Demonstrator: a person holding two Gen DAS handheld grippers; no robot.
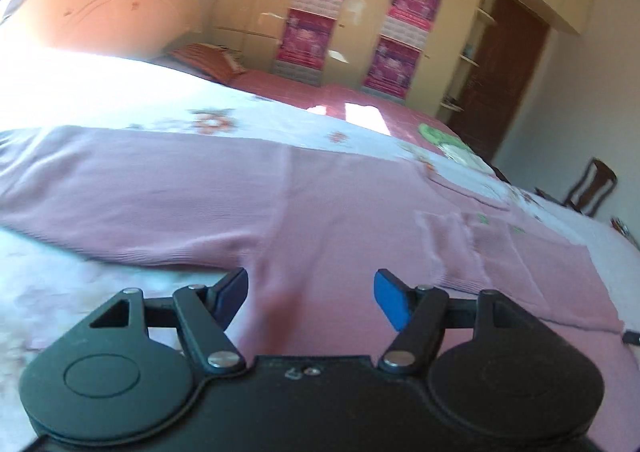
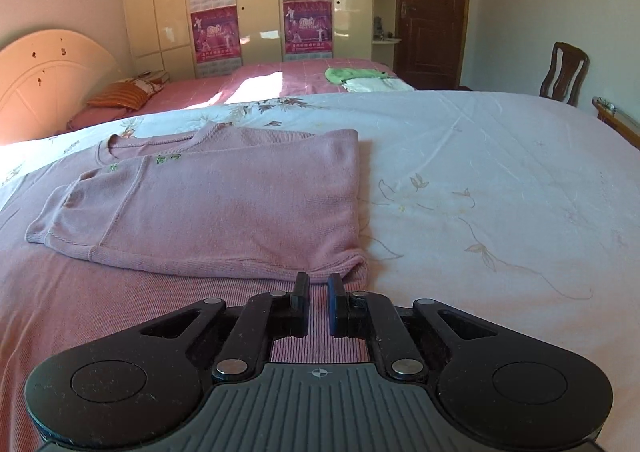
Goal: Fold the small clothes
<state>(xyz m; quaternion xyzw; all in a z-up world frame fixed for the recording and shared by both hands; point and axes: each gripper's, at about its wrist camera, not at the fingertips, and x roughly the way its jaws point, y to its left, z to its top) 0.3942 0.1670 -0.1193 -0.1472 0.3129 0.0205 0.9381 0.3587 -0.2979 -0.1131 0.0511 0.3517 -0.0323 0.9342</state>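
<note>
A pink knit sweater (image 2: 224, 208) lies spread on the bed's white floral sheet (image 2: 500, 172), one side already folded over its middle so a sleeve (image 2: 72, 212) lies across the chest. Seen from the right wrist, the folded edge of the sweater runs straight down towards the camera and ends at a bunched hem corner.

The right gripper (image 2: 318, 292) sits just at that hem corner, over the sweater's lower edge. Its jaws are drawn nearly together with only a thin gap, and nothing is visibly pinched between them.

The left gripper (image 1: 310, 292) hangs over the opposite side of the sweater, near where the other sleeve (image 1: 100, 188) stretches away. Its jaws stand well apart, with bare pink knit showing between them and nothing gripped.

Beyond the sweater, on a pink bedspread (image 2: 288, 80), lie a green cloth (image 2: 352, 74) and a white cloth (image 2: 380, 85).
</note>
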